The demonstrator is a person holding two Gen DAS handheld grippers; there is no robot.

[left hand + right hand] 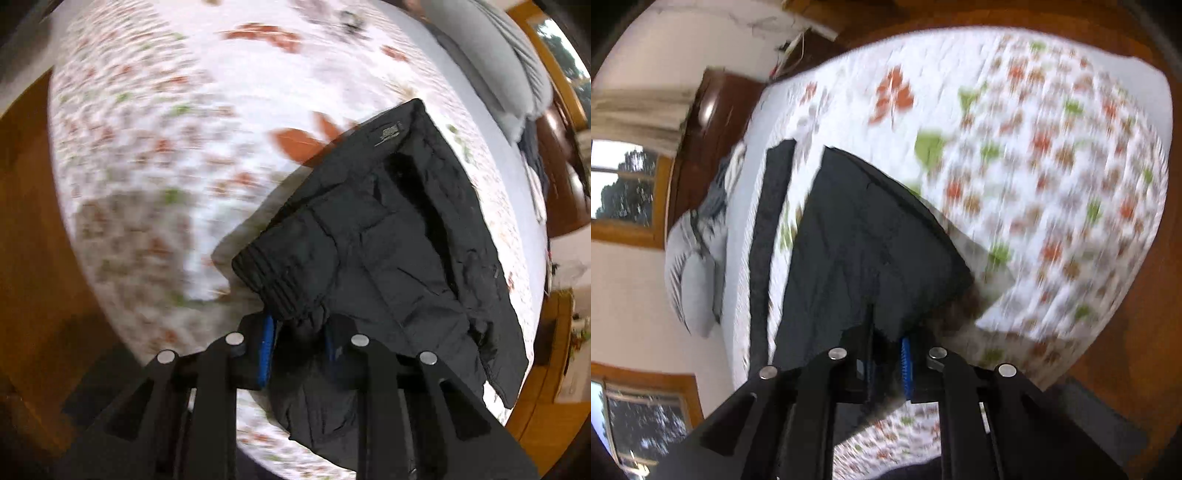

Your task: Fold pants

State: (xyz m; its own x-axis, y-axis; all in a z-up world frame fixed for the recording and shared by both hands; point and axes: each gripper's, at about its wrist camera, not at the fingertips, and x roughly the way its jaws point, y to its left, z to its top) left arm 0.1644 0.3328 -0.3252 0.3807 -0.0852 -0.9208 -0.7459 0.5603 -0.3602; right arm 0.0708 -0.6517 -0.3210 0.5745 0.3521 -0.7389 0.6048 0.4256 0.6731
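Black pants (388, 236) lie on a bed covered with a white floral sheet (155, 147). In the left wrist view my left gripper (301, 339) is shut on the ribbed waistband end of the pants, and the fabric bunches between its blue pads. The cloth hangs lifted from the sheet there. In the right wrist view the same pants (864, 240) spread away from my right gripper (886, 365), which is shut on a thin edge of the black fabric. A separate strip of black cloth (772, 229) lies flat to the left of them.
A grey pillow (694, 266) sits at the head of the bed (1052, 155) by a dark wooden headboard (713, 122). Wooden floor (33, 229) borders the bed's edge. Windows (624, 188) line the wall behind the pillow.
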